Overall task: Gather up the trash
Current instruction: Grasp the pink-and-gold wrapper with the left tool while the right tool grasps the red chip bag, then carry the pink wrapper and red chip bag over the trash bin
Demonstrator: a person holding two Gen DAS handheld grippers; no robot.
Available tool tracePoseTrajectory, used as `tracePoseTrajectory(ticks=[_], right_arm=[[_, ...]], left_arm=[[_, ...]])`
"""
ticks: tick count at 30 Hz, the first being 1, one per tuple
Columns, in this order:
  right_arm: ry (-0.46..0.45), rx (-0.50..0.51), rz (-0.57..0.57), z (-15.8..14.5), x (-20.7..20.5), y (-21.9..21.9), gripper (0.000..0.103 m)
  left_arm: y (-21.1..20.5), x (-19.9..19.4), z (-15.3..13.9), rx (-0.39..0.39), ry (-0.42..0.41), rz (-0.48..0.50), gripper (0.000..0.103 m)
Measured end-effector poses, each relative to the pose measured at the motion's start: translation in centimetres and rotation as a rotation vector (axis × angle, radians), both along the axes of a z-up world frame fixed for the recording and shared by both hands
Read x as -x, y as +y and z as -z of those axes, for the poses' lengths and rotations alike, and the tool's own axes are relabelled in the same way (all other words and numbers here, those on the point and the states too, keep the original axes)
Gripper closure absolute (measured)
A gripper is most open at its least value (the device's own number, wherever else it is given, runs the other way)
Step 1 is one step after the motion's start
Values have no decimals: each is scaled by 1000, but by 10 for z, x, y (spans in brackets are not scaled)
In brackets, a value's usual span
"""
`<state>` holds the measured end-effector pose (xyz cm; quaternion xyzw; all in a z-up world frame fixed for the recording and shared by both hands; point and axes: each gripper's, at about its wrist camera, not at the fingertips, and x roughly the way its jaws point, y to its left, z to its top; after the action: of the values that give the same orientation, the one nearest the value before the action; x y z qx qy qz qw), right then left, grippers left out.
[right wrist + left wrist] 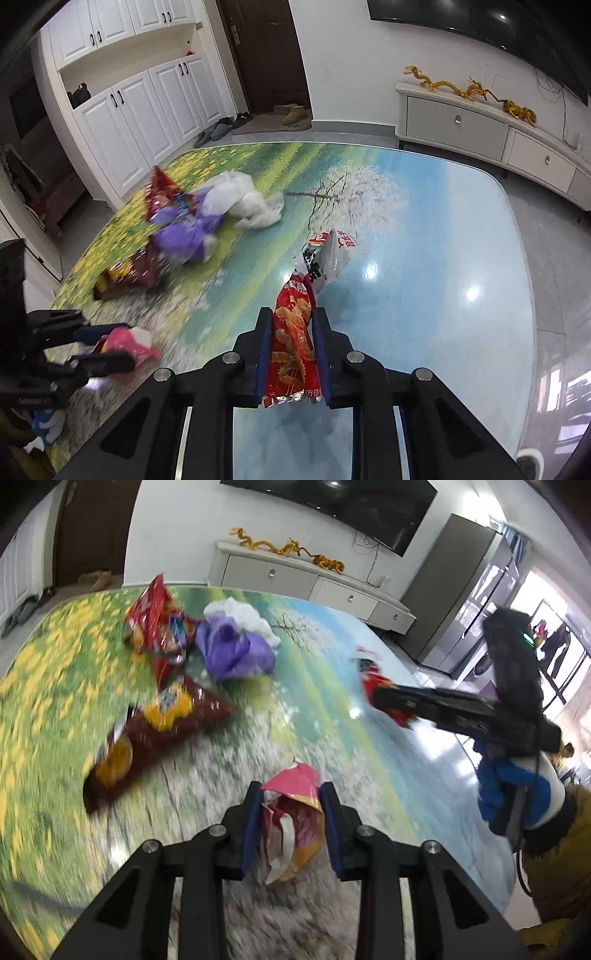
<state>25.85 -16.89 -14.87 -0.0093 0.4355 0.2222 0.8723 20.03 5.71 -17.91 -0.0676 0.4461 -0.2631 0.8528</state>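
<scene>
The left gripper [290, 794] points steeply down at the worktop [332, 709], near its close edge, with its two blue-padded fingers [251, 827] drawn in against the sides of a pink wrapper [295, 812] and pressing on it. The right gripper [293, 321] also slopes down over the worktop, off to the right of the left one and well apart from it, its padded fingers [266, 350] clamped on a red wrapper [295, 339]. In the left wrist view, a hand [517, 786] in a blue and white glove grips the right gripper's handle at the worktop's right edge, with a dark cuff and an ochre sleeve [554, 867] behind it.
</scene>
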Motion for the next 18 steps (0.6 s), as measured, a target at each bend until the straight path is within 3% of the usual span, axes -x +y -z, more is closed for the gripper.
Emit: tracePoseTrajectory(ticks=[5,11,18], right_arm=[[-6,-17,25,-12,58,-25,83],[-36,-10,93,-26,111,-60,83],[-74,-61,219,-36,168,-106,83]], left_arm=[[18,31,-8,21,19,-50,74],[39,65,-29,23,-16,-102,74],[32,83,-55,3,-46,-123,74]])
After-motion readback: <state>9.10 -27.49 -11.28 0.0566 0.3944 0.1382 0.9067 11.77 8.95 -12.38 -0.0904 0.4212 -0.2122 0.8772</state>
